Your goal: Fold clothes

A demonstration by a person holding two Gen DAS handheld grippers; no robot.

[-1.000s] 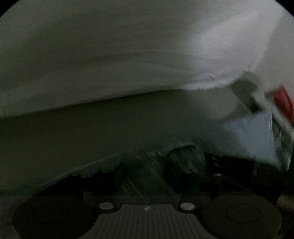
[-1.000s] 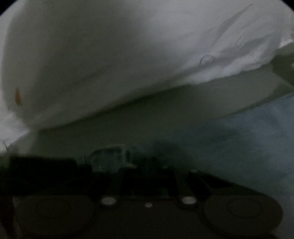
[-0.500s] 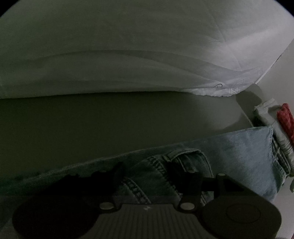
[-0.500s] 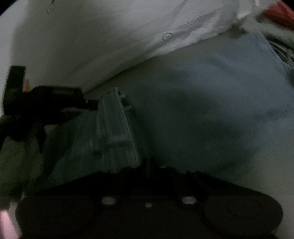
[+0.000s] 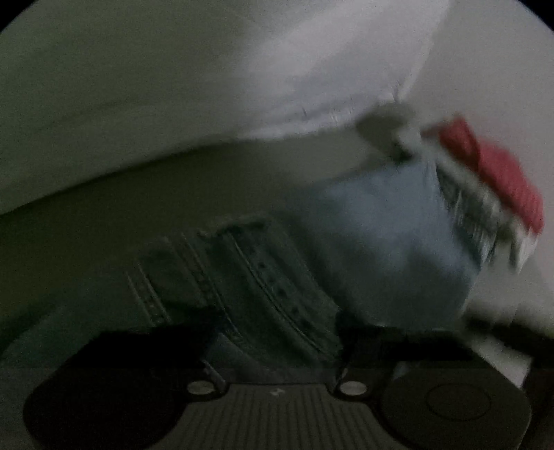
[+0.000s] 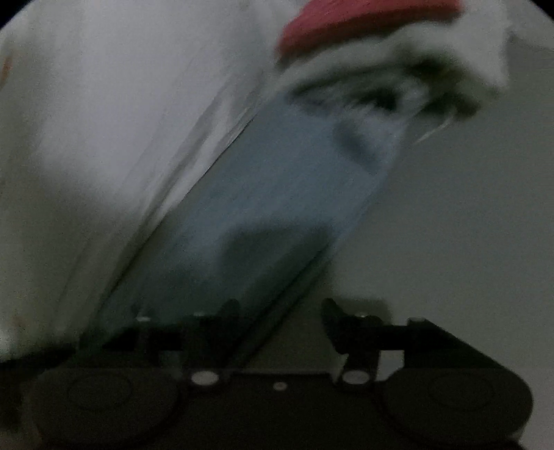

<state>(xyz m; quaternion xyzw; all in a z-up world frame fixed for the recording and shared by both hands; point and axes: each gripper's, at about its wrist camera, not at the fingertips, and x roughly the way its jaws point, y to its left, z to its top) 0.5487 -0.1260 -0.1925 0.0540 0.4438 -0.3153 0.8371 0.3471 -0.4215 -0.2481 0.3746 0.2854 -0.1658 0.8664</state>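
Red garment (image 6: 363, 24) cut off by edge; both views motion-blurred.
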